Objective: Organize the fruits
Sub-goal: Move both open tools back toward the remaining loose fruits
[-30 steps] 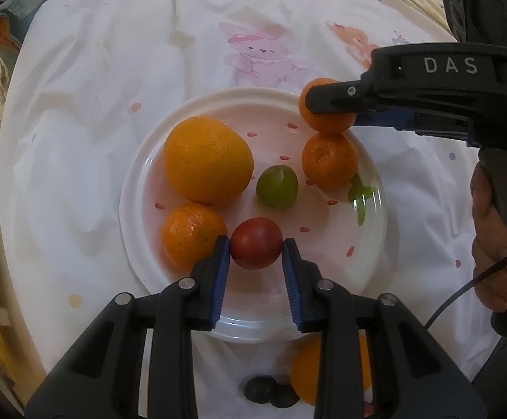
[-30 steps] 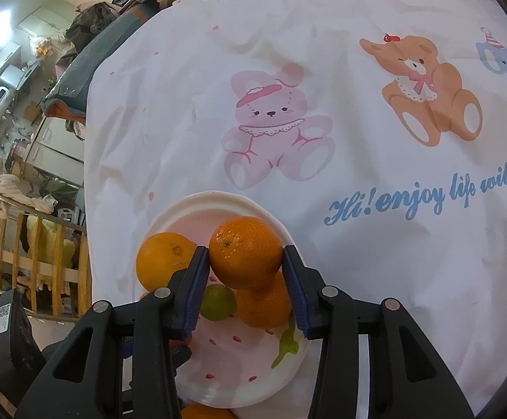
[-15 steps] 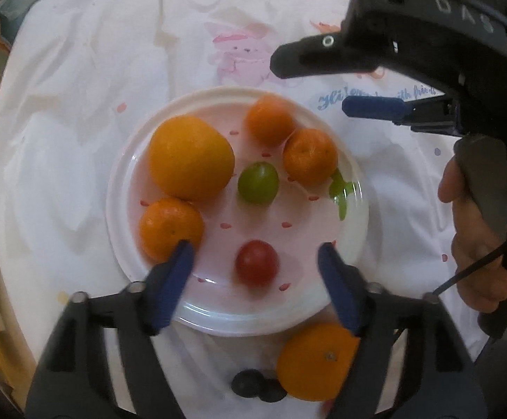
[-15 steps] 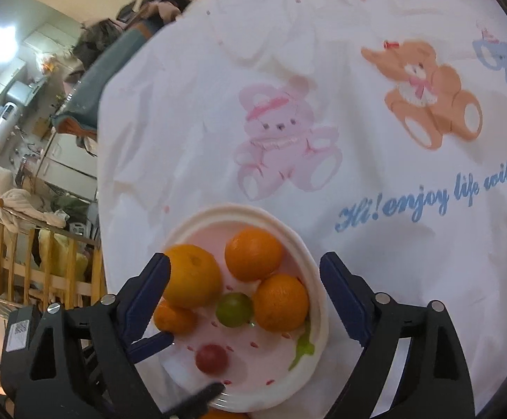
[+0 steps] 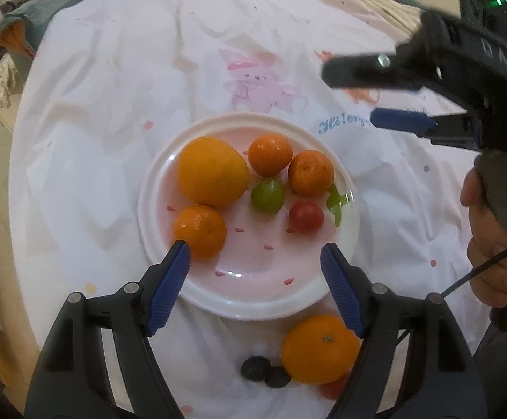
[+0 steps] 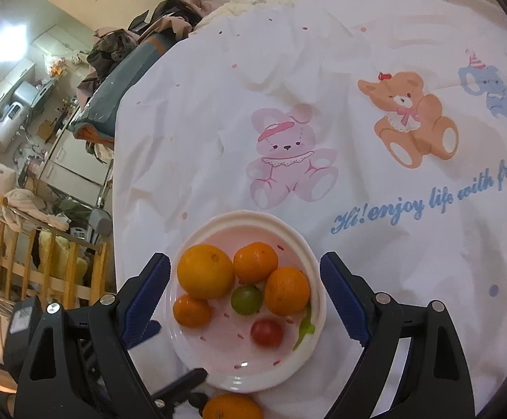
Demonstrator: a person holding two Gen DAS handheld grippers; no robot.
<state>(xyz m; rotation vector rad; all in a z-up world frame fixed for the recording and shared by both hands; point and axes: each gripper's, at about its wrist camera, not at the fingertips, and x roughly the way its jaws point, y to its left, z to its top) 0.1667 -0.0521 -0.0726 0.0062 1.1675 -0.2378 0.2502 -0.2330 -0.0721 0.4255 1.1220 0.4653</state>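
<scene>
Both tools, left tool and right tool, hang released above the plate of fruit; bare bedsheet stretches toward the bed's far edge.

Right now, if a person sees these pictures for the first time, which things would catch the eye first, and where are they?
The white plate in the middle of the cartoon-bear cloth stands out first, with its large orange, three small oranges, a green fruit and a red fruit. Next come the open left gripper at the plate's near rim and the open right gripper. One more orange lies off the plate, on the near side.
</scene>
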